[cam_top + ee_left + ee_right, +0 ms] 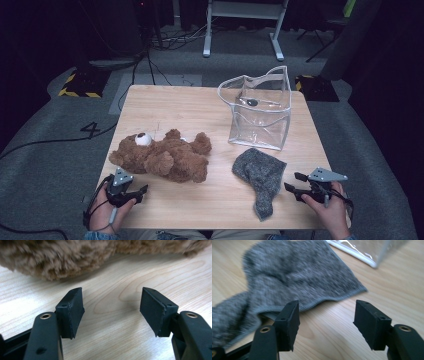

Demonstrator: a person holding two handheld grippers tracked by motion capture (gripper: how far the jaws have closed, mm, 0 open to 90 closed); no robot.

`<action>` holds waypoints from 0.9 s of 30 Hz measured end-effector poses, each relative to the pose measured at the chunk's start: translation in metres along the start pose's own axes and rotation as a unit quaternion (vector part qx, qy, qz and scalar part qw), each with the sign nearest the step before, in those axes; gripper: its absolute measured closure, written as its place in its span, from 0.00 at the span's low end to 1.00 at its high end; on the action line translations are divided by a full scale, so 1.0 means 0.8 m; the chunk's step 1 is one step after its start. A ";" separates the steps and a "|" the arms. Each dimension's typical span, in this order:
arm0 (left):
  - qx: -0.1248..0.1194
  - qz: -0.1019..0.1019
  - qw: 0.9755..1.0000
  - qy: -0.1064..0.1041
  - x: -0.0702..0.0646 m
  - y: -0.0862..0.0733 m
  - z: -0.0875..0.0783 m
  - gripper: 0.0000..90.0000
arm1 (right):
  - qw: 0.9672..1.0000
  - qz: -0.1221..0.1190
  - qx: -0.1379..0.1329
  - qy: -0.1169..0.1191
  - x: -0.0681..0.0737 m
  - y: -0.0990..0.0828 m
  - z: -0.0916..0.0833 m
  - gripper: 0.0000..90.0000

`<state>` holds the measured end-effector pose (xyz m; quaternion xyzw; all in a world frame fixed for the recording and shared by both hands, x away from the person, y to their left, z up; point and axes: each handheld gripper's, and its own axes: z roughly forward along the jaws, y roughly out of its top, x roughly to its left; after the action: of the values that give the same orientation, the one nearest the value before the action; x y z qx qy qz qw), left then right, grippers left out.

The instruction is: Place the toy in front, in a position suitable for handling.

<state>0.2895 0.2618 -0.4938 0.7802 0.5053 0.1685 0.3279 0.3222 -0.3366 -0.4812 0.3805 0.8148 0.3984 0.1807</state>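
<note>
Trouble, if it comes, would likely start at the grey knit hat [260,175], which lies limp and crumpled on the wooden table [200,107] just in front of the clear plastic bag [260,107]. The right gripper [297,182] sits just beside the hat's right edge with its jaws spread wide and nothing between them; in the right gripper view the hat's hem [332,298] lies just ahead of the left pad, apart from it, though motion blur there makes the exact gap hard to judge. A pinch taken this low could catch only the thin hem, so the fabric may slide out, or the pads may scrape the tabletop instead. The bag stands upright with its mouth open, but its walls look soft, so a hat pushed against the rim could tip or shove it backwards. The left gripper [131,192] rests near the front left edge, jaws likewise wide and empty, close to the brown teddy bear [162,157] lying on its side; its fur [75,257] lies near the pads and could snag if that hand drifts forward.
</note>
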 end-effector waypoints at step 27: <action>-0.045 0.018 0.998 -0.032 -0.008 0.012 -0.015 0.39 | 0.991 -0.079 0.051 0.097 0.039 0.047 0.079 0.84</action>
<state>0.2860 0.2579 -0.4783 0.7786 0.4724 0.1720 0.3756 0.3573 -0.2656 -0.4902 0.2833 0.8751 0.3759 0.1122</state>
